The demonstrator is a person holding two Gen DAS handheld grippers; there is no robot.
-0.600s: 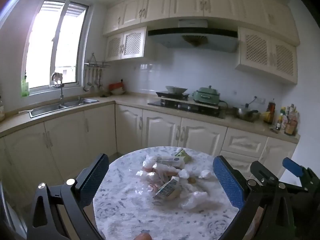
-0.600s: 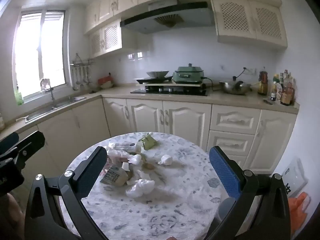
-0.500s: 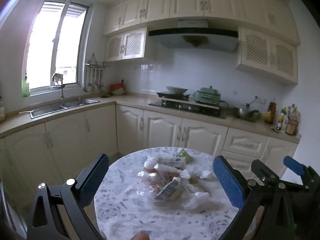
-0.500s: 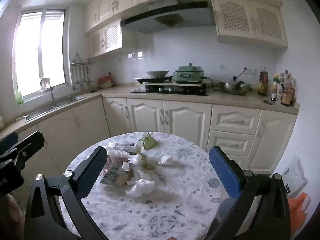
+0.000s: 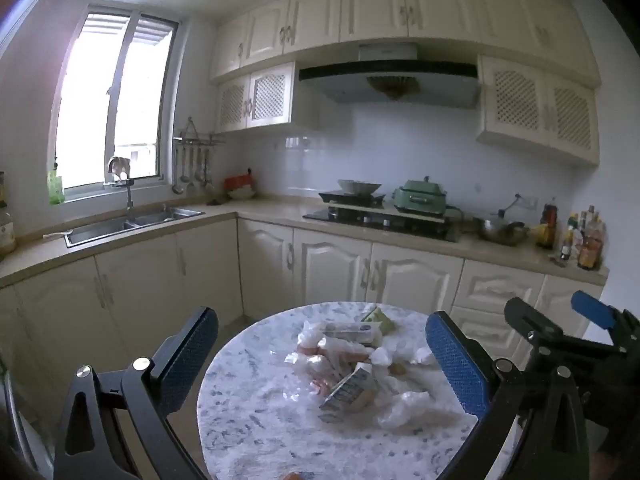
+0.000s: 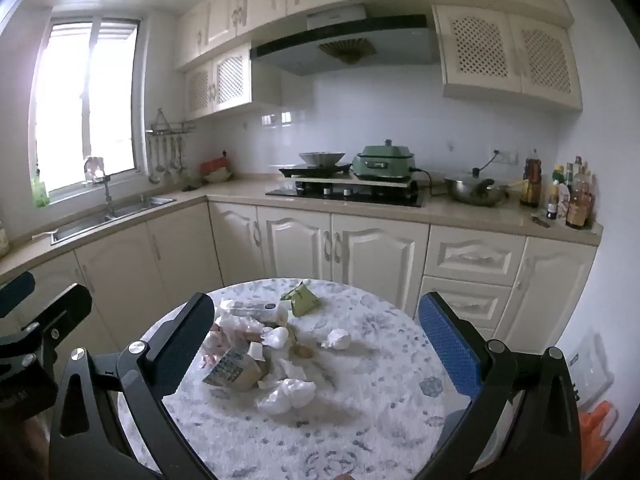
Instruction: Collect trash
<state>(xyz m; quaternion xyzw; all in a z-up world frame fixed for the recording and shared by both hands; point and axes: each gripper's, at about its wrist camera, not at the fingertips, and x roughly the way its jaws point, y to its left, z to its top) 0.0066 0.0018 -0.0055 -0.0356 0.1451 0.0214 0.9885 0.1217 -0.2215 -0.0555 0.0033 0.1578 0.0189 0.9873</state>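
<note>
surroundings: cream kitchen cabinets (image 6: 340, 248), steel double sink (image 5: 132, 222), green electric cooker (image 6: 384, 160) on the counter | table: round marble-patterned table (image 6: 380, 420) bearing heap of crumpled wrappers, tissues and a flattened carton (image 6: 256, 344) | left gripper (image 5: 320, 360): spread, empty, above table | right gripper (image 6: 316, 344): spread, empty, above table
</note>
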